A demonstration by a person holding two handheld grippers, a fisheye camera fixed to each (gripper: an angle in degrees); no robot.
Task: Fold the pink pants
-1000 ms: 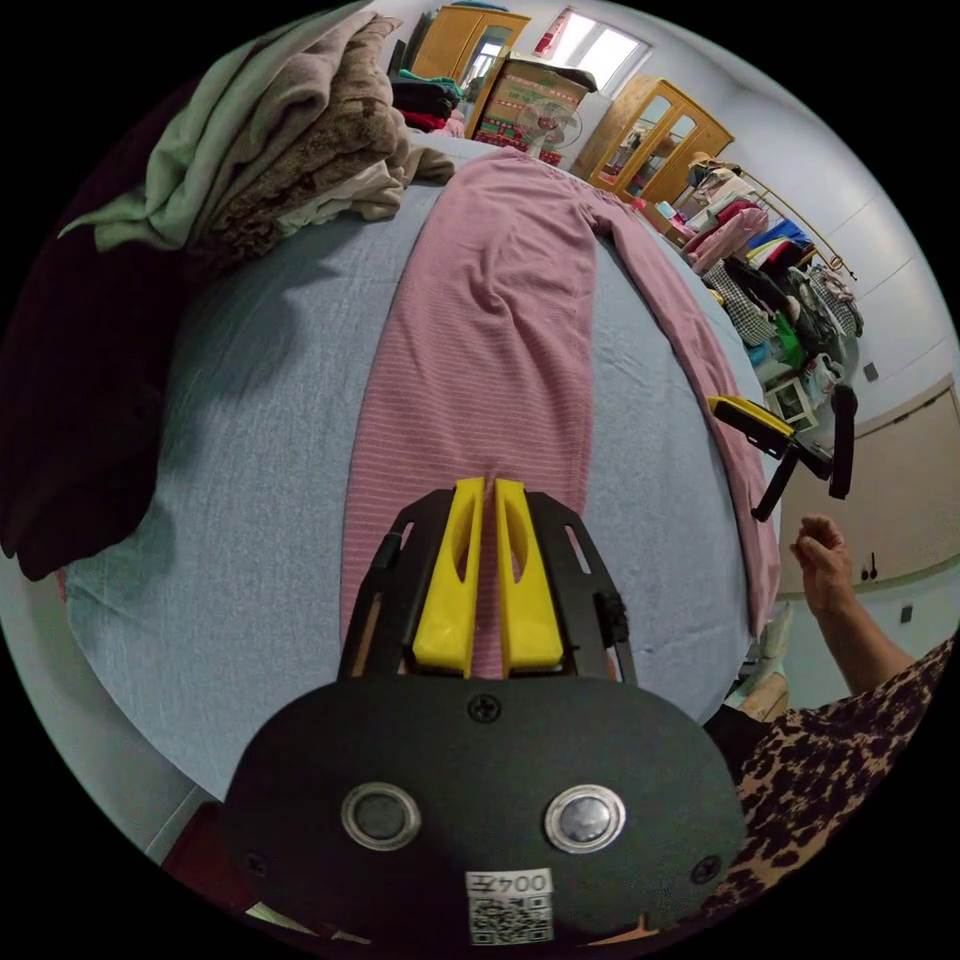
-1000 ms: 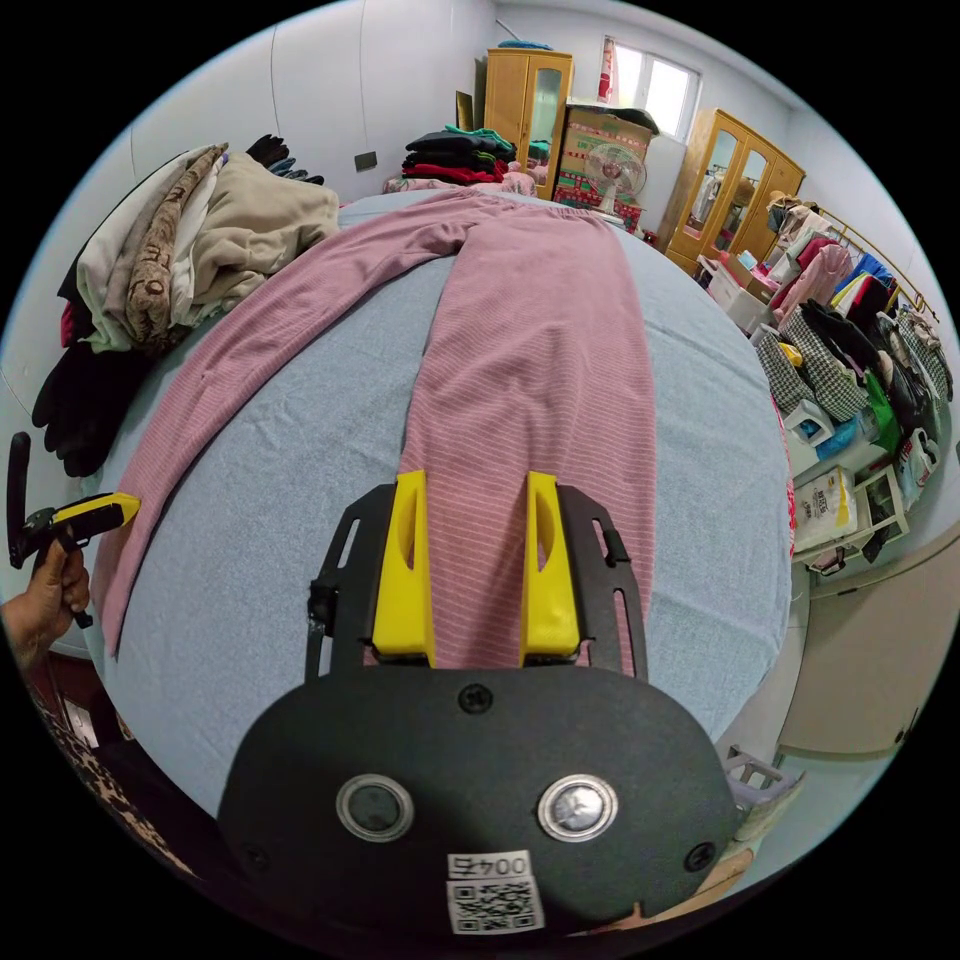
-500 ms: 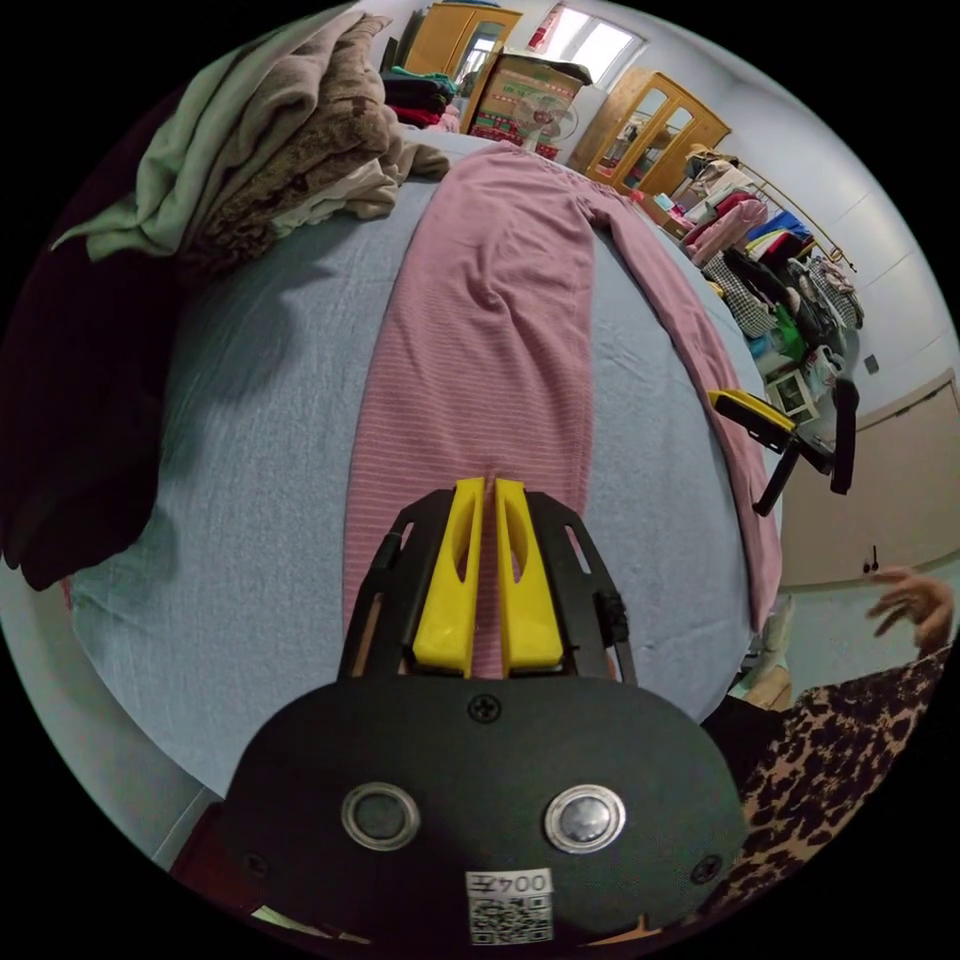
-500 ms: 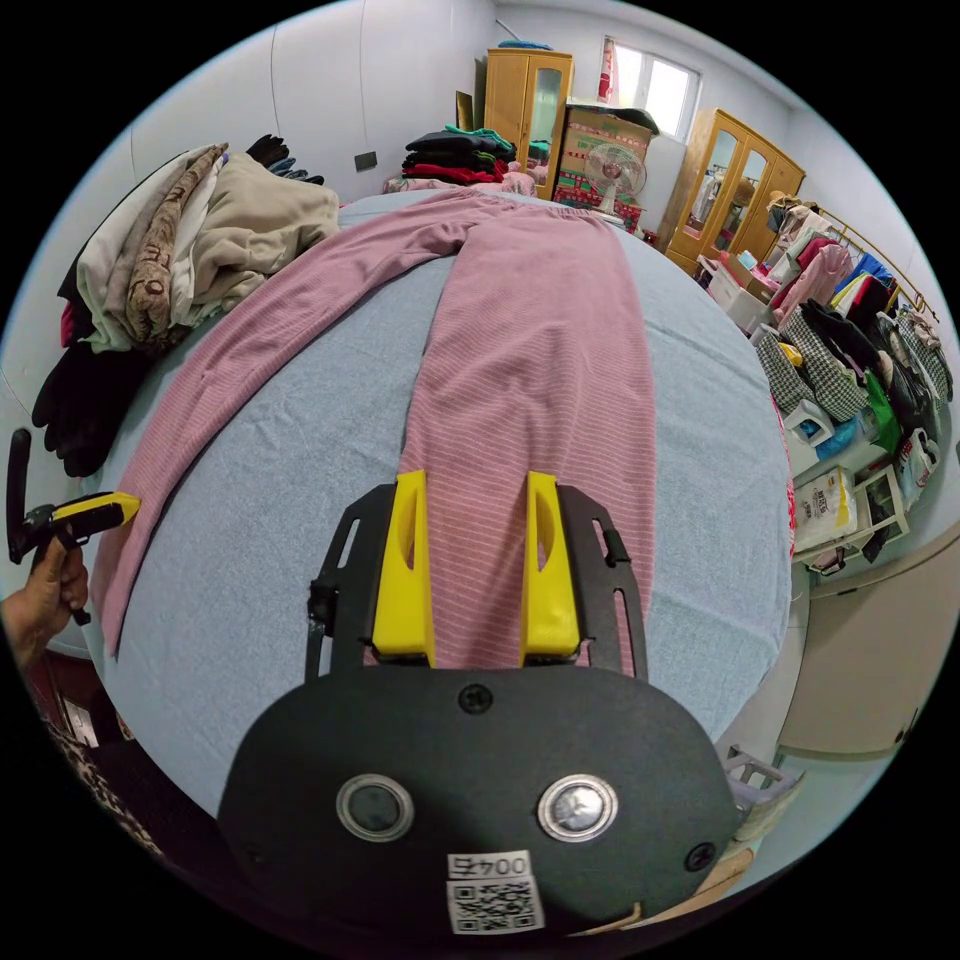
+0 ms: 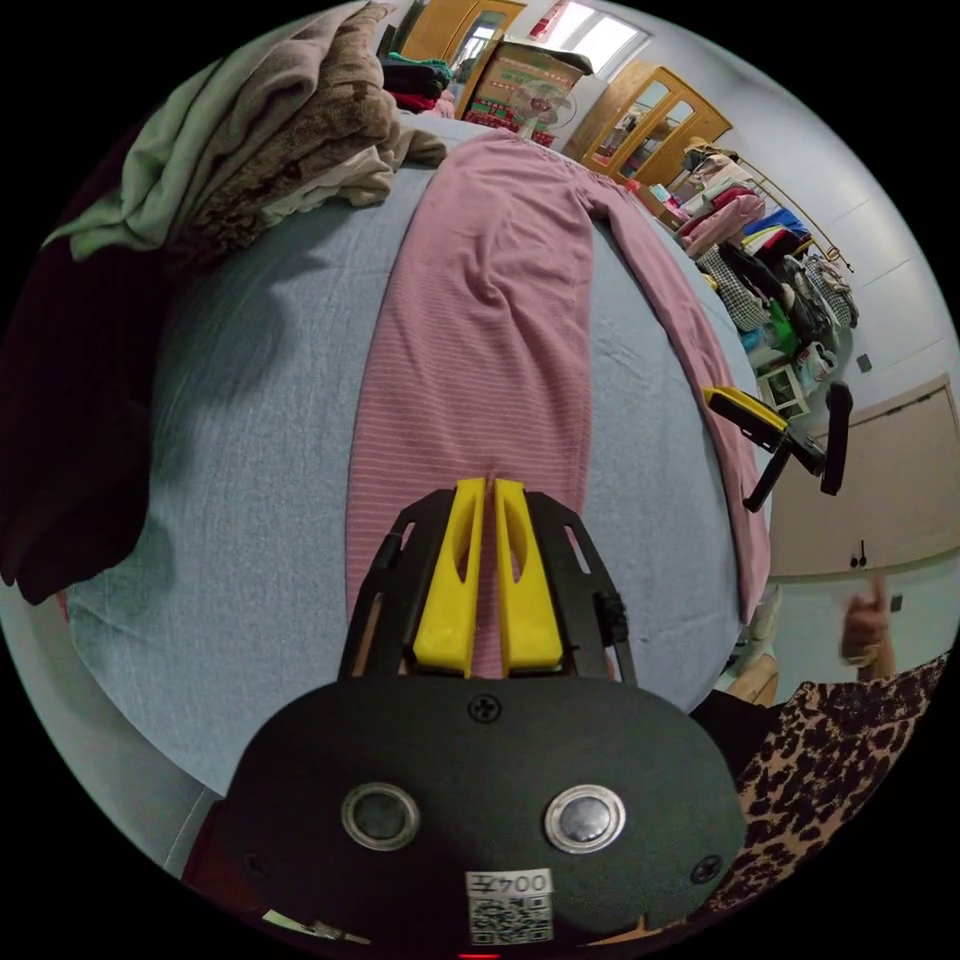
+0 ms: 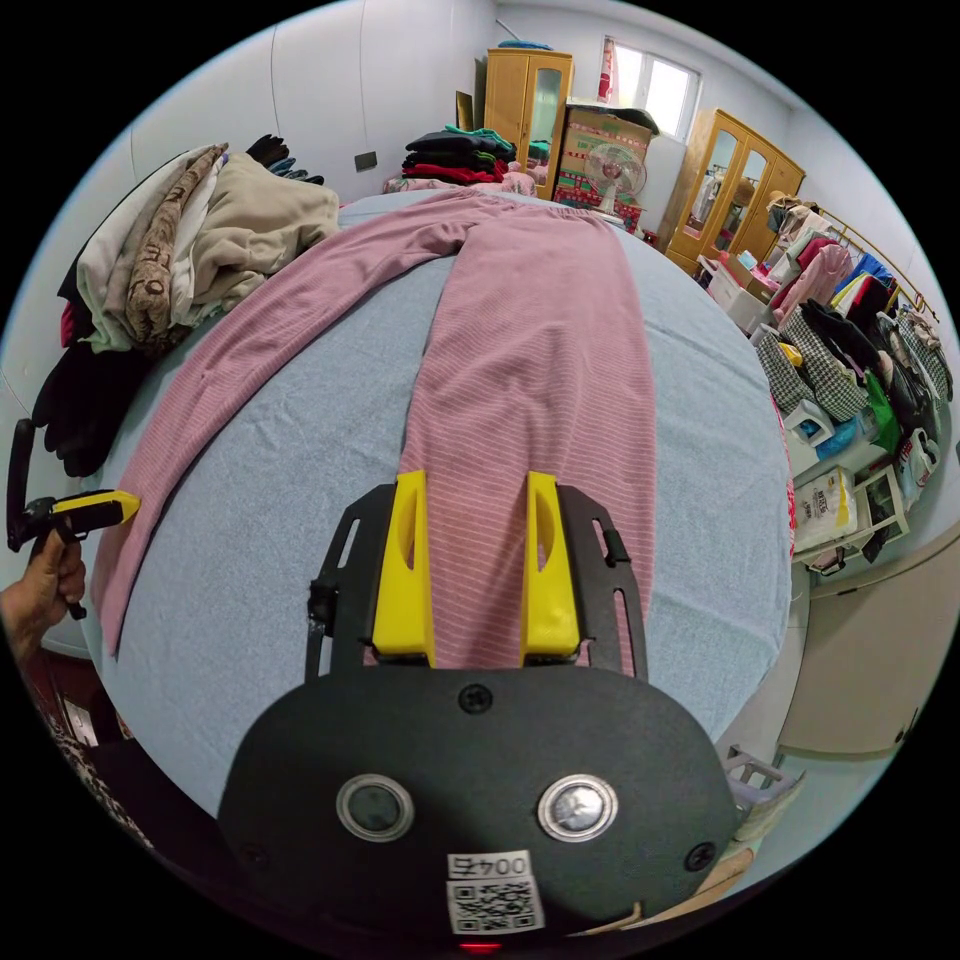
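Left tongs [image 5: 489, 484] sit jaws nearly together over the left leg of the pink pants [image 5: 500, 300], whether pinching fabric is unclear. The pants lie spread flat on the blue bed [image 6: 300, 520]. Right tongs [image 6: 471, 478] gape over the right leg, gripping nothing.

Open blue bed [image 6: 300, 450] between the two legs of the pants [image 6: 540, 340], room there to pass. On the left side a heap of clothes [image 6: 190, 250] sits right at the leg's edge, crowding it. Bare bed beyond the right leg out to the edge, then a clothes rack [image 6: 860, 330] and bins past the drop.
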